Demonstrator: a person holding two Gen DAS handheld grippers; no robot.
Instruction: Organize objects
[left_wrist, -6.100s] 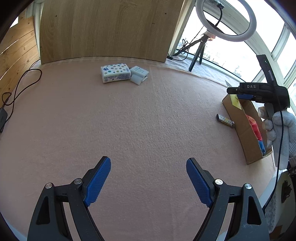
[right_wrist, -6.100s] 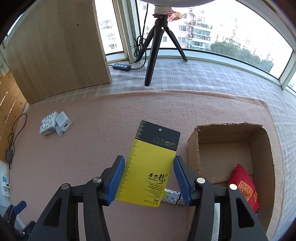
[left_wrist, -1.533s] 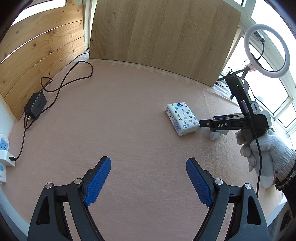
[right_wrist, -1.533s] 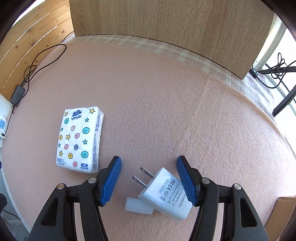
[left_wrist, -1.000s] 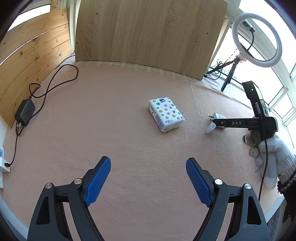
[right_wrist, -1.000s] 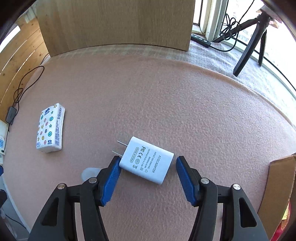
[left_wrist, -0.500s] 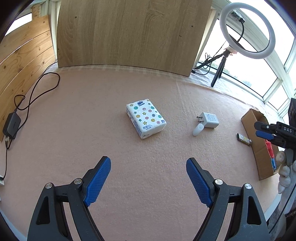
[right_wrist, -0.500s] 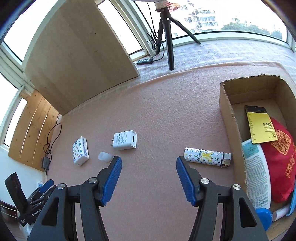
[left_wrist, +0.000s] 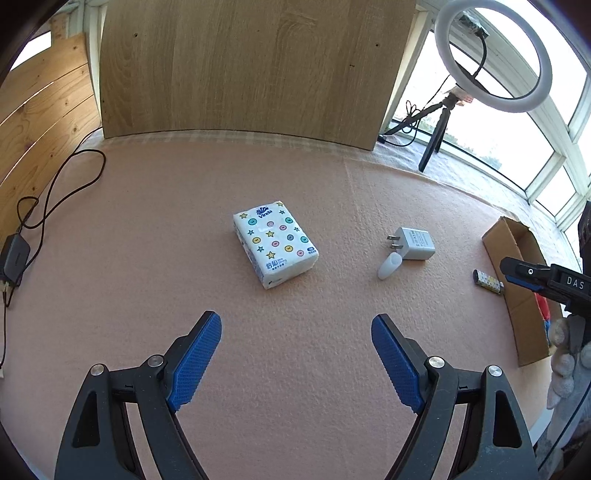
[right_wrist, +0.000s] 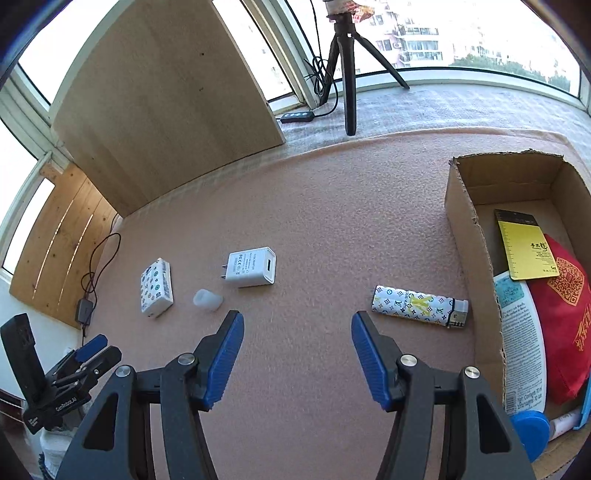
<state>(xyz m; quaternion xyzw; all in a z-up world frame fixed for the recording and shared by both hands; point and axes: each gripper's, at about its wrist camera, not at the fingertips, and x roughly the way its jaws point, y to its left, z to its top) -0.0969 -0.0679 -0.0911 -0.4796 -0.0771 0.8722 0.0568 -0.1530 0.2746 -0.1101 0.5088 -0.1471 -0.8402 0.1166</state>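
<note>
The white plug-in charger (right_wrist: 251, 272) now lies free at frame centre-left — right gripper (right_wrist: 297, 354) and left gripper (left_wrist: 295, 365) both spread empty; cardboard box (right_wrist: 466, 221) awaits.

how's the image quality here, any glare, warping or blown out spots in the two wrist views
Left wrist view: strong fisheye bend, dark corners, the windows behind the white ring light blown out, the patterned tissue pack sharp. Right wrist view: same warping, sky overexposed behind the black tripod, sunlight on the brown cardboard box, print on the patterned lighter legible.
</note>
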